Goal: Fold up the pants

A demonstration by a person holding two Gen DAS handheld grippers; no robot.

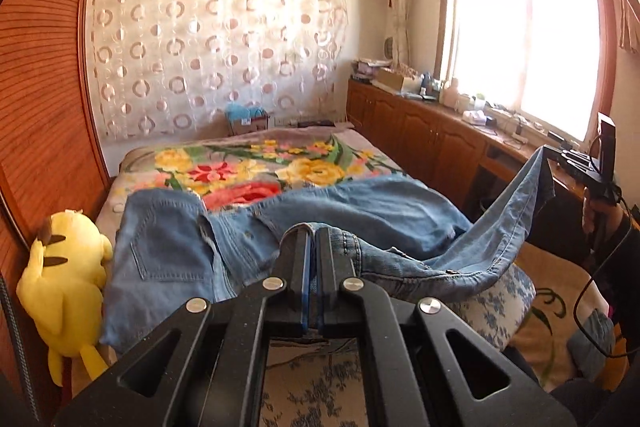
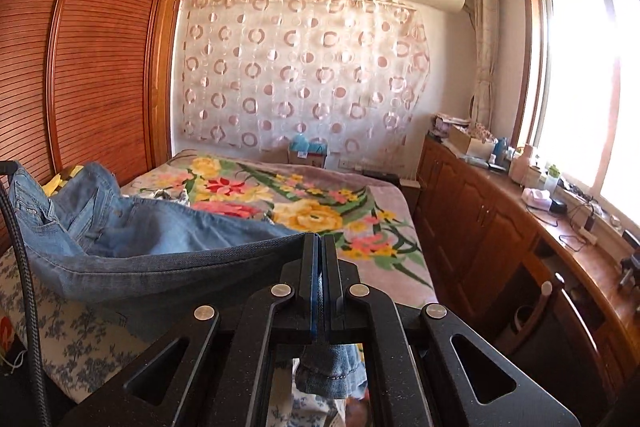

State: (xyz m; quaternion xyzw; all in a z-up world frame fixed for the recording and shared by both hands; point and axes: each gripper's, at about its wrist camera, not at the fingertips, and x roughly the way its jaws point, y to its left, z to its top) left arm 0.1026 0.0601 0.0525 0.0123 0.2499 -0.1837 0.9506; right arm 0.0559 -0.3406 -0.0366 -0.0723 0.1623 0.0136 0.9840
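Light blue jeans (image 1: 224, 247) lie across the bed with the waist and back pocket at the left. My left gripper (image 1: 313, 233) is shut on a hem edge of the jeans near the bed's front. My right gripper (image 2: 320, 241) is shut on another edge of the jeans (image 2: 168, 251) and holds it raised off the bed; denim hangs below its fingers. In the left wrist view the right gripper (image 1: 560, 155) shows at the far right with the denim stretched up to it.
A floral blanket (image 1: 256, 167) covers the bed. A yellow plush toy (image 1: 64, 279) lies at its left edge by the wooden wardrobe (image 1: 44, 87). A blue-patterned pillow (image 1: 496, 307) sits under the jeans. Wooden cabinets (image 2: 480, 227) with clutter run along the window side.
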